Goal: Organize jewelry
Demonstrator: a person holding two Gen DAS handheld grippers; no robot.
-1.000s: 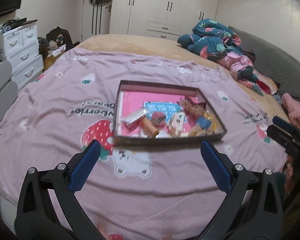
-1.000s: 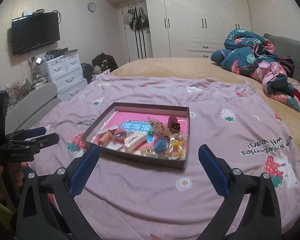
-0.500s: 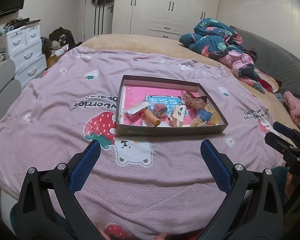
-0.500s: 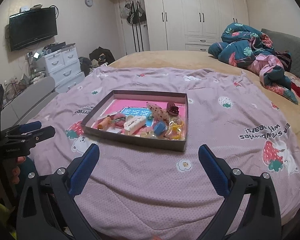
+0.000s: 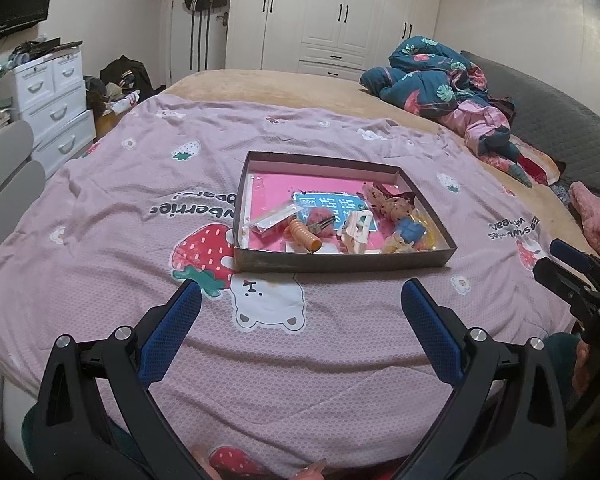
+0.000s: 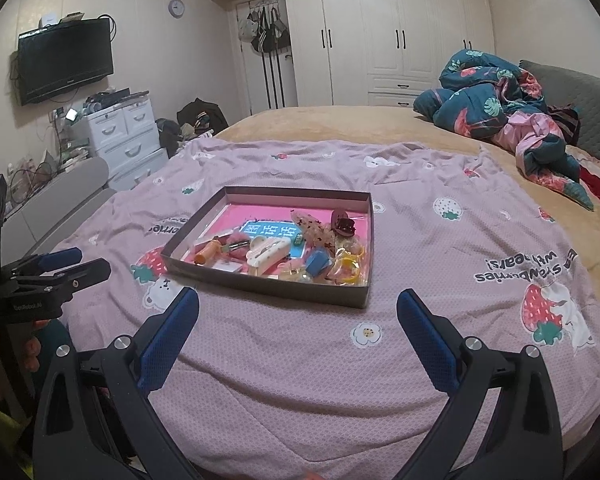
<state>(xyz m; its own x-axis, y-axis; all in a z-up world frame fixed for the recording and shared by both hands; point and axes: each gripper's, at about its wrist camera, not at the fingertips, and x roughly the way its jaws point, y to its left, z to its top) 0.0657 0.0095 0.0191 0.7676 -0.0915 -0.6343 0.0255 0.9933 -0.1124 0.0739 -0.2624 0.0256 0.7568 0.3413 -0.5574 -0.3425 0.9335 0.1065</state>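
Observation:
A shallow dark box with a pink lining lies on the pink strawberry blanket, also in the right wrist view. It holds several hair clips and trinkets: an orange coil, a cream claw clip, a blue piece, yellow rings, a dark red clip. My left gripper is open and empty, short of the box's near wall. My right gripper is open and empty, just before the box; it also shows at the left wrist view's right edge.
A heap of teal and pink bedding lies at the bed's far right. White drawers and a grey seat stand left of the bed. Wardrobes line the far wall.
Both grippers have pulled back and risen a little; the box now sits further ahead of the fingers. Both stay open and empty.

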